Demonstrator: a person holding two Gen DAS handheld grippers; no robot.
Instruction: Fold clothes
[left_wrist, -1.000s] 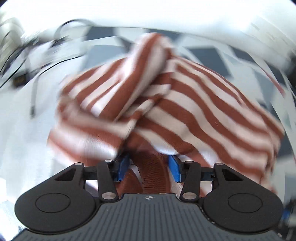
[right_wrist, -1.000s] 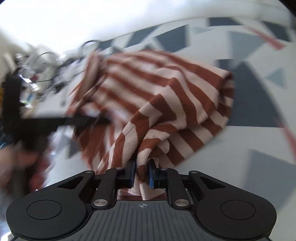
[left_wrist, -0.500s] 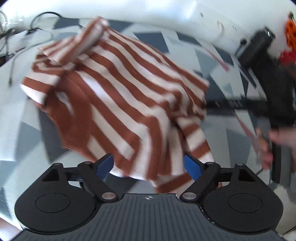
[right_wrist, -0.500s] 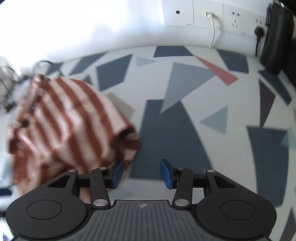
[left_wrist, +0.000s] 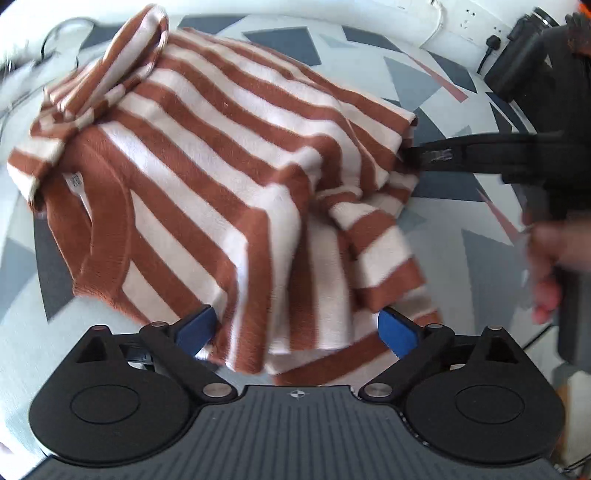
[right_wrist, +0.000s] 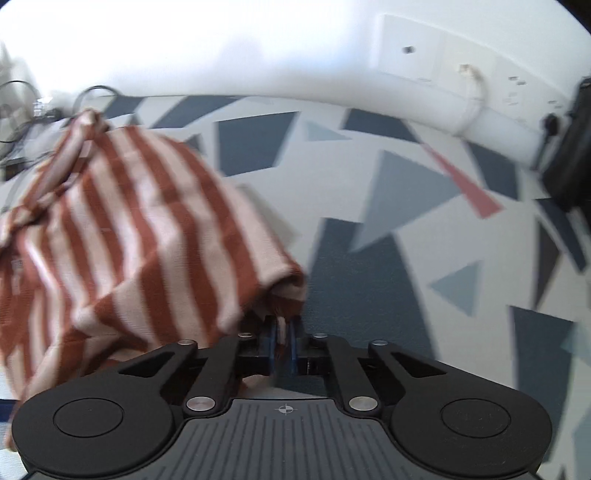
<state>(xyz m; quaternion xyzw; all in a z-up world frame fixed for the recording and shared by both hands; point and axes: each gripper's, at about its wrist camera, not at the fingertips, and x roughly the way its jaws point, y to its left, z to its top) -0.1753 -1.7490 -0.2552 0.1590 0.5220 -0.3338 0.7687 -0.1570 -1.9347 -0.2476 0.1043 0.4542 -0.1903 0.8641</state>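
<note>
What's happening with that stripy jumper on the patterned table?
A person is folding a rust-and-white striped sweater using a hand-held gripper in each hand. The right hand-held gripper is shut on a bit of the sweater's edge. The left hand-held gripper has just been opening and hangs wide over the rumpled cloth, gripping nothing. The sweater isn't neatly folded yet.

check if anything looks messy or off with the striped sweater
Yes. The striped sweater lies bunched on the patterned surface, not flat: one sleeve is twisted at its far end, another crumpled by the near hem. The right tongs pinch a fold of it; the left tongs are open.
</note>
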